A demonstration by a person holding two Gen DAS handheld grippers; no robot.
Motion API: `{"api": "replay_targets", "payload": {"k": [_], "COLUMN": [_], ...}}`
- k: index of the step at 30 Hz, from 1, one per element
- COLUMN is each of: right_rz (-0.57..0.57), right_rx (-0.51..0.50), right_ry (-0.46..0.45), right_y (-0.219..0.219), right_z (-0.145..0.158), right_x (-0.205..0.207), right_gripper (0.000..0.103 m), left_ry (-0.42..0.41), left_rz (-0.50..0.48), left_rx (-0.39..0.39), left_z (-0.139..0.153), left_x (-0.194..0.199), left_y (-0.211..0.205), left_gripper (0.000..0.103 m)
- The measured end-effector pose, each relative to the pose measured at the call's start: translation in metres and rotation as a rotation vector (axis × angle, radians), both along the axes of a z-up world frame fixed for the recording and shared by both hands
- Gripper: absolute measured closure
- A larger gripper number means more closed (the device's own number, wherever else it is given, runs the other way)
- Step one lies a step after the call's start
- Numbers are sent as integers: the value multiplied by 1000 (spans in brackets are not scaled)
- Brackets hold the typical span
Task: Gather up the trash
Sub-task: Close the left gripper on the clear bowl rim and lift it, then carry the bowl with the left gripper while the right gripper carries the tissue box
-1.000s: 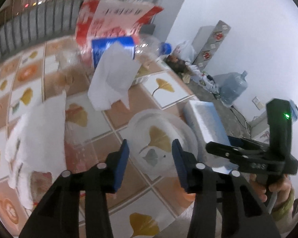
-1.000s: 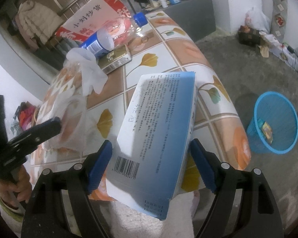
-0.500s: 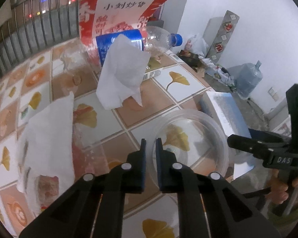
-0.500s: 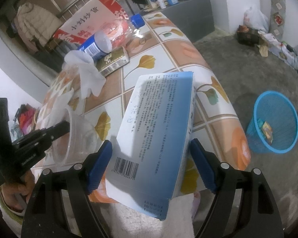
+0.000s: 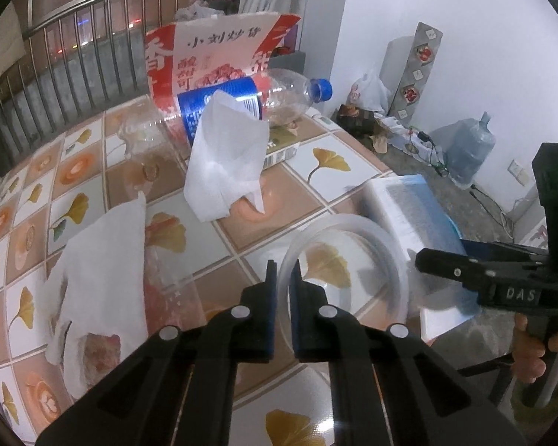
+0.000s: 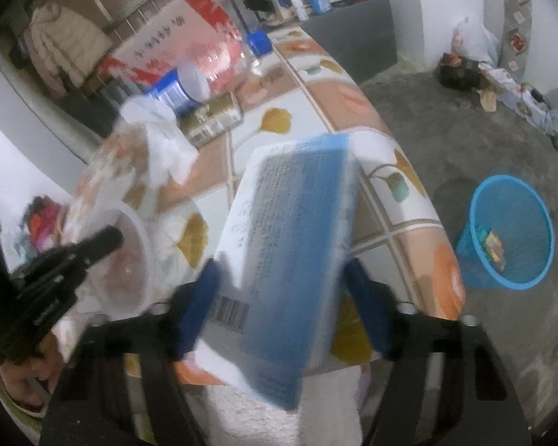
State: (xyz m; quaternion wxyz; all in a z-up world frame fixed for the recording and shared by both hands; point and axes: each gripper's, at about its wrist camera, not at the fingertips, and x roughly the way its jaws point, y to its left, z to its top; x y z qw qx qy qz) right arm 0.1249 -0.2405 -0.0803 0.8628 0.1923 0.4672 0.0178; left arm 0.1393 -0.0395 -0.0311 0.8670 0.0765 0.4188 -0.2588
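Black hand-held gripper: blue pads, silver screws, "DAS" marking, green light.

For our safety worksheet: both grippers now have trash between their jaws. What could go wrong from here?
1. The left gripper pinches only the thin rim of the clear cup; it may buckle or slip out.
2. The right gripper's jaws have just been closing on the blue box, which overhangs them and could tip out before reaching the bin.

The tiled table carries a crumpled tissue at its middle. Behind the tissue lie a plastic bottle and a red-and-white bag; left of it, a flat tissue; in front, a clear bowl.
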Motion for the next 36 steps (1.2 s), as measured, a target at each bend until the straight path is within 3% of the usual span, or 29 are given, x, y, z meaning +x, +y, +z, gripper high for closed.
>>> {"api": "replay_targets", "payload": {"k": [3,6,8,10,17,36], "right_rz": [-9,-7,-11,-14,-9,9], "right_rx": [20,-2,-36,-65,-109,-197], "right_ry": [8,15,18,15,38,64], "right_y": [-4,-2,2,6,15,36], "right_z": [1,3,5,6,-1,-9], "right_x": [2,3,4,5,11,18], "right_gripper": [56,56,39,32,19,20], "left_ry": [-12,-19,-25,-31,-59,-90], "left_rz": [-1,-2,-1,0,8,29], "left_rx": [3,7,12,16,46,77], "left_z": [3,3,4,4,4,3], "left_x": [-1,-2,-3,-3,-3,-1], "left_y": [-1,-2,-2,-2,1,6], "left_gripper": [97,97,97,97,97,97]}}
